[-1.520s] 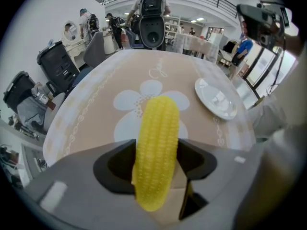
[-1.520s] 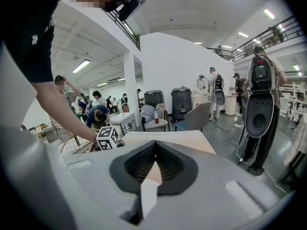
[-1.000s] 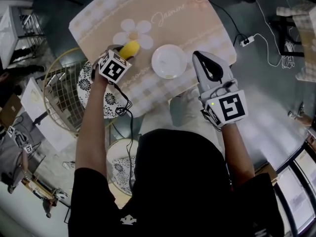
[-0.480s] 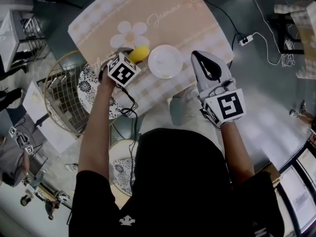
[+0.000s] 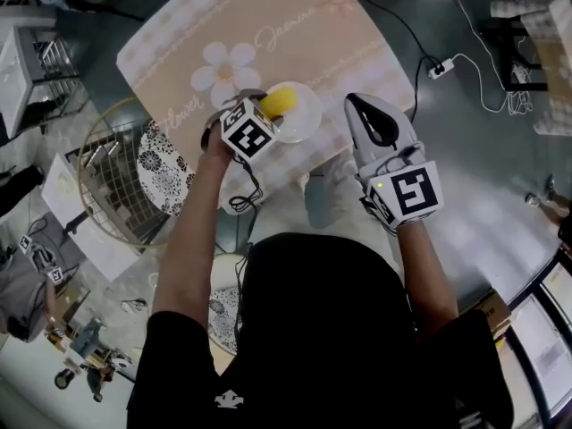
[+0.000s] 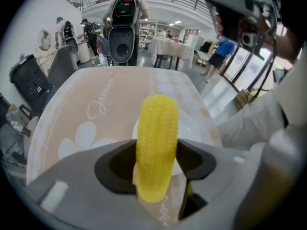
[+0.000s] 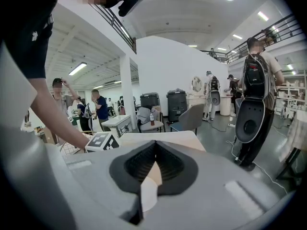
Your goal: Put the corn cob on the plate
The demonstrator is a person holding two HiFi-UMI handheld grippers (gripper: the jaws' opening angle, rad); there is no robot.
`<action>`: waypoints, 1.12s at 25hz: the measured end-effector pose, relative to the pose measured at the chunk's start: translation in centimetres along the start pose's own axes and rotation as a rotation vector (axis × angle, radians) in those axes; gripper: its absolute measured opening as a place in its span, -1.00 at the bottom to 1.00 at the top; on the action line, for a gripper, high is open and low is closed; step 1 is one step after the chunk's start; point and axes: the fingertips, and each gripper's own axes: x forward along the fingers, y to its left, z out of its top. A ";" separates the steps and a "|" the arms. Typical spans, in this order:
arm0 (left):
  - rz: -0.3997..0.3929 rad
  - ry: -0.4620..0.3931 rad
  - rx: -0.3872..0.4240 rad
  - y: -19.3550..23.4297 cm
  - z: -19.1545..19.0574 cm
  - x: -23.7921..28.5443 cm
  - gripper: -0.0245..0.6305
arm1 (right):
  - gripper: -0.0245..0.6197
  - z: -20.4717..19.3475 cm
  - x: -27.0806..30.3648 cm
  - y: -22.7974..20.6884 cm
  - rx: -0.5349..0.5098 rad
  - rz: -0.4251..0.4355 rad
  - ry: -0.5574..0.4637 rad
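Note:
A yellow corn cob (image 5: 279, 103) hangs over the left rim of the white plate (image 5: 306, 119), with my left gripper (image 5: 268, 110) shut on it. In the left gripper view the corn cob (image 6: 156, 143) stands upright between the jaws, and the plate (image 6: 186, 128) shows behind it on the beige flower-print table (image 6: 96, 104). My right gripper (image 5: 356, 104) hovers just right of the plate near the table's front edge. Its jaws meet at the tip with nothing between them (image 7: 154, 150).
A round wire basket stand (image 5: 107, 177) and a black-and-white patterned stool (image 5: 165, 168) stand left of the table. On the floor at the right lie a power strip and cable (image 5: 438, 70). People, chairs and tables fill the hall behind.
My left gripper has carried the corn cob to the right, from beside the flower print to over the plate's left rim. The right gripper has hardly moved.

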 end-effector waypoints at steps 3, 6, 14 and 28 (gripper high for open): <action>-0.023 0.007 0.012 -0.9 0.7 1.0 -0.11 | -0.91 -0.2 -0.3 -0.3 0.006 -0.009 0.003; -0.034 0.010 0.028 -1.6 1.6 1.7 -0.11 | -0.91 -0.4 -0.5 -0.5 0.009 -0.014 0.005; -0.024 0.043 0.082 -2.8 2.5 3.2 -0.11 | -0.91 -0.7 -1.2 -1.0 0.011 -0.024 0.009; -0.002 0.091 0.136 -3.1 2.5 5.3 -0.11 | -0.91 -1.3 -1.9 -1.5 0.018 -0.043 0.017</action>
